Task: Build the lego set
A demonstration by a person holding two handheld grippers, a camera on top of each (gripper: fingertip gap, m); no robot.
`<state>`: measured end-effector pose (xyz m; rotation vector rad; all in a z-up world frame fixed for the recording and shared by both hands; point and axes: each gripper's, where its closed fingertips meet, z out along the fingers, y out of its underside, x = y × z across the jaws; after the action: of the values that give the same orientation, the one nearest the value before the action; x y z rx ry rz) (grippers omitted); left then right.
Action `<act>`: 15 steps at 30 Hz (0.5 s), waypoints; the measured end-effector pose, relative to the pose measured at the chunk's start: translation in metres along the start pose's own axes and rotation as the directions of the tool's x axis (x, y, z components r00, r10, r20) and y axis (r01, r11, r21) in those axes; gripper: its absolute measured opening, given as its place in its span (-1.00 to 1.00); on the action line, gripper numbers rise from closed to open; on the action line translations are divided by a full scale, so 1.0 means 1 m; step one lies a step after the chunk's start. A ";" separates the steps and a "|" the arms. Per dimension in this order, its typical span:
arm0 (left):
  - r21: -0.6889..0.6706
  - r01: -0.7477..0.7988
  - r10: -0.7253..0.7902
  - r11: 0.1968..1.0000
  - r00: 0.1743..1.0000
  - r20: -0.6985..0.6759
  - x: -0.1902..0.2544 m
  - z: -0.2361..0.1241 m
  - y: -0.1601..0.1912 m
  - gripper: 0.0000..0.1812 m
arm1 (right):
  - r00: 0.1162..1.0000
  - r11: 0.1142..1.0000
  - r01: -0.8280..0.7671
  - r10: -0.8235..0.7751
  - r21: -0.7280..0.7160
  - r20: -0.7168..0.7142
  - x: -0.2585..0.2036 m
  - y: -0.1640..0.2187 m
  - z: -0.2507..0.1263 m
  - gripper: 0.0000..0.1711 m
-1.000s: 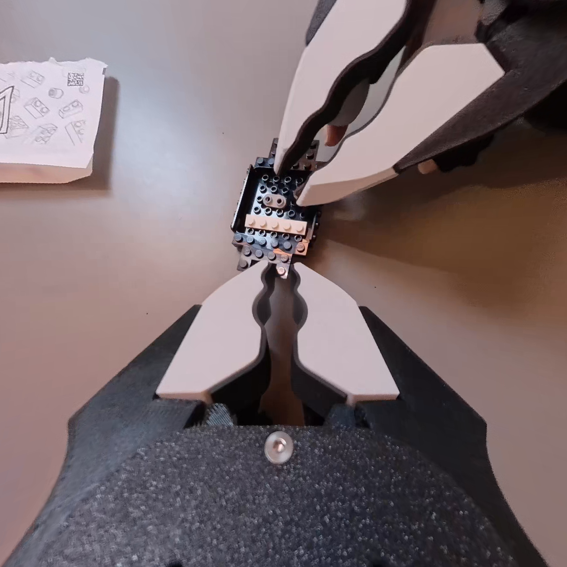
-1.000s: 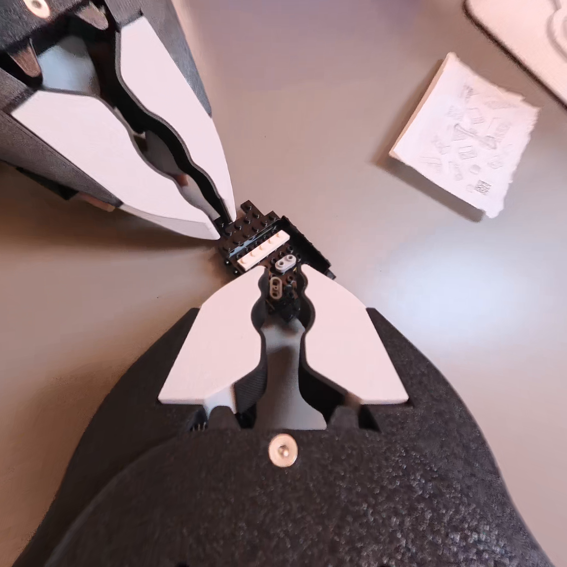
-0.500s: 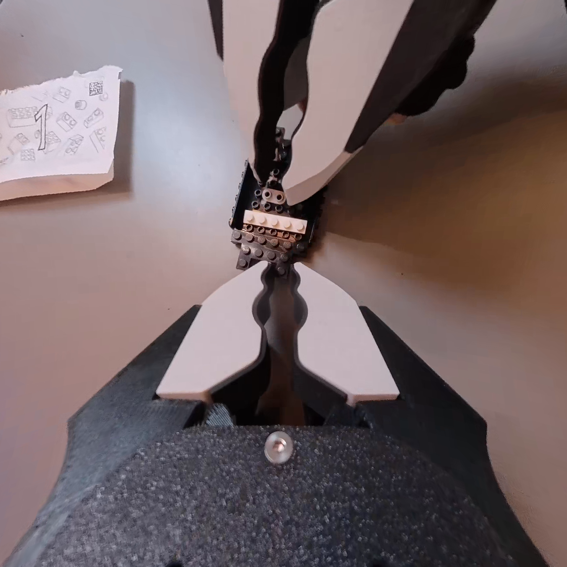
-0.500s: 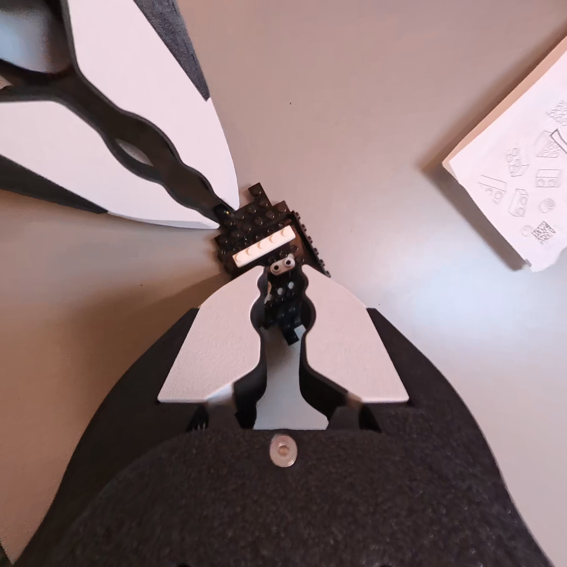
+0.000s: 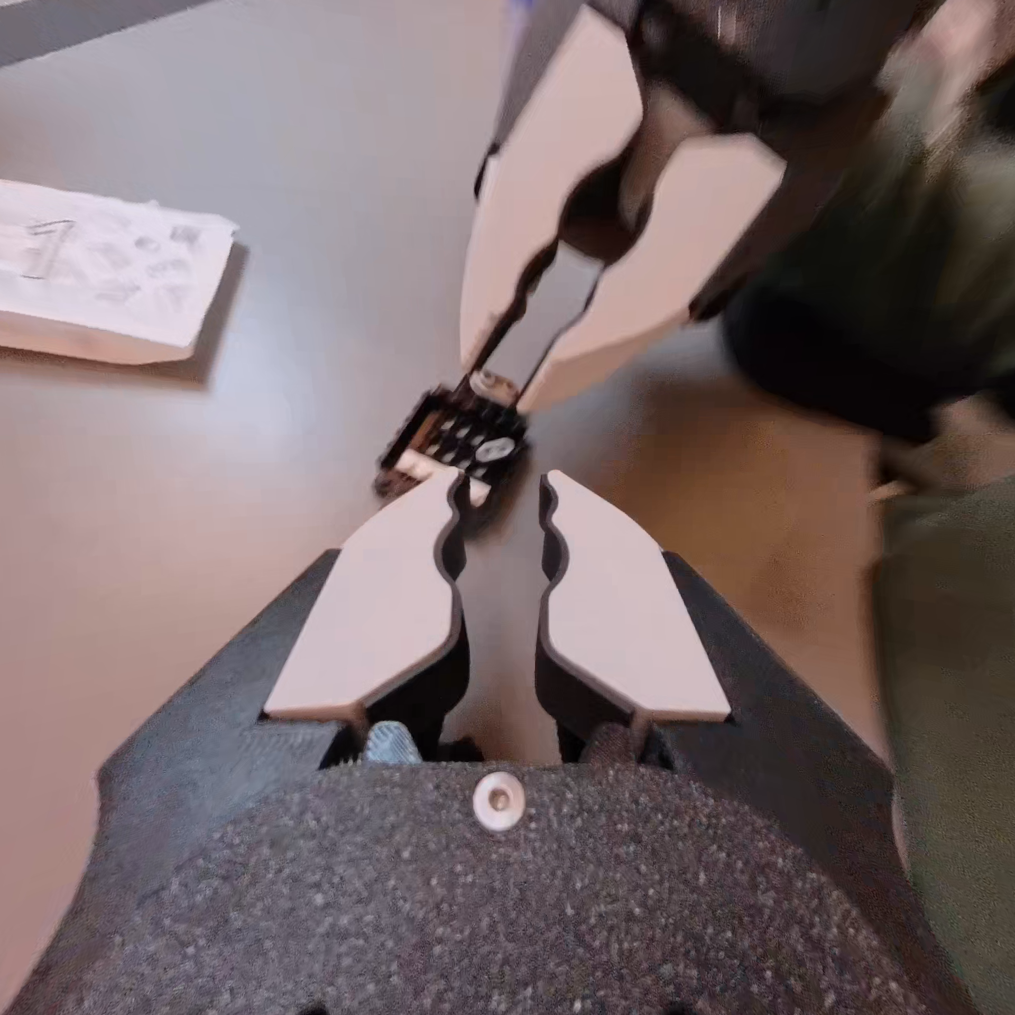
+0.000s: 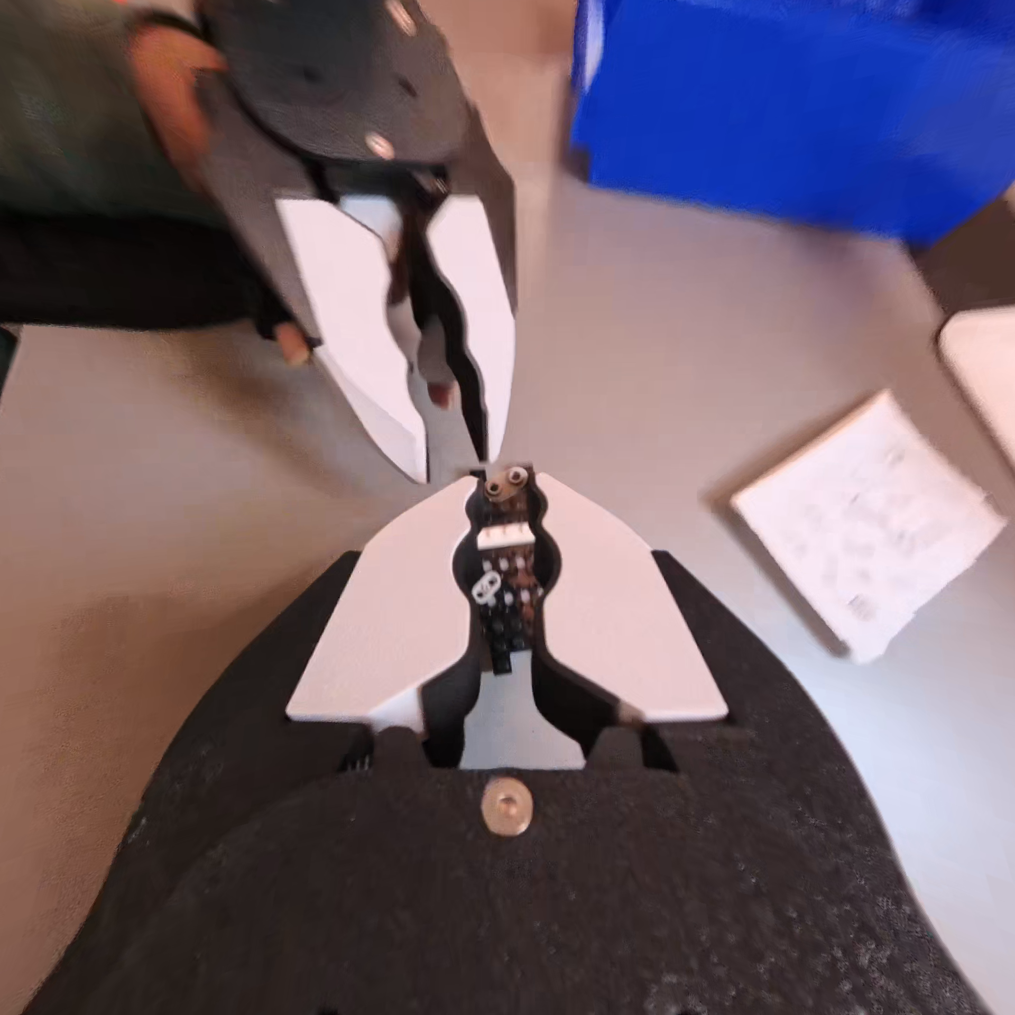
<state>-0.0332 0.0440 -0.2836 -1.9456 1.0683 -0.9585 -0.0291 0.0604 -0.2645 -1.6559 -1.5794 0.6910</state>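
The black lego build [image 5: 451,439] carries a white strip and small grey pieces. In the right wrist view it [image 6: 508,582] sits deep between my right gripper's fingers. My right gripper [image 6: 508,480] is shut on it, and in the left wrist view it [image 5: 497,384] grips the build's far end. My left gripper [image 5: 502,483] is open, its tips just at the build's near edge and not gripping it. In the right wrist view the left gripper [image 6: 456,467] stands just beyond the build. Both views are blurred.
A white paper bag with printed drawings [image 5: 104,274] lies on the brown table to the left and shows at the right in the right wrist view [image 6: 862,527]. A blue bin [image 6: 796,110] stands behind. A person's green sleeve [image 5: 933,329] is at the right.
My left gripper has opened and let go of the build. My right gripper has slid farther over the build and now holds it alone. Both cameras have tilted up.
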 end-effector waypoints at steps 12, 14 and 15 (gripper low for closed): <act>0.127 0.535 -0.370 0.835 0.718 -0.589 0.040 -0.024 -0.049 -0.75 | 0.963 0.948 0.266 -0.253 0.176 -0.090 -0.021 -0.038 -0.023 -0.83; 0.139 0.560 -0.376 0.817 0.699 -0.609 0.039 -0.026 -0.052 -0.77 | 0.955 0.940 0.295 -0.282 0.170 -0.098 -0.024 -0.039 -0.023 -0.83; 0.139 0.580 -0.387 0.802 0.683 -0.620 0.037 -0.027 -0.054 -0.78 | 0.950 0.937 0.308 -0.293 0.165 -0.108 -0.025 -0.039 -0.023 -0.83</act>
<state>-0.0227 0.0272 -0.2154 -1.7193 0.5932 -1.9871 -0.0362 0.0319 -0.2223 -1.2605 -1.6155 0.5781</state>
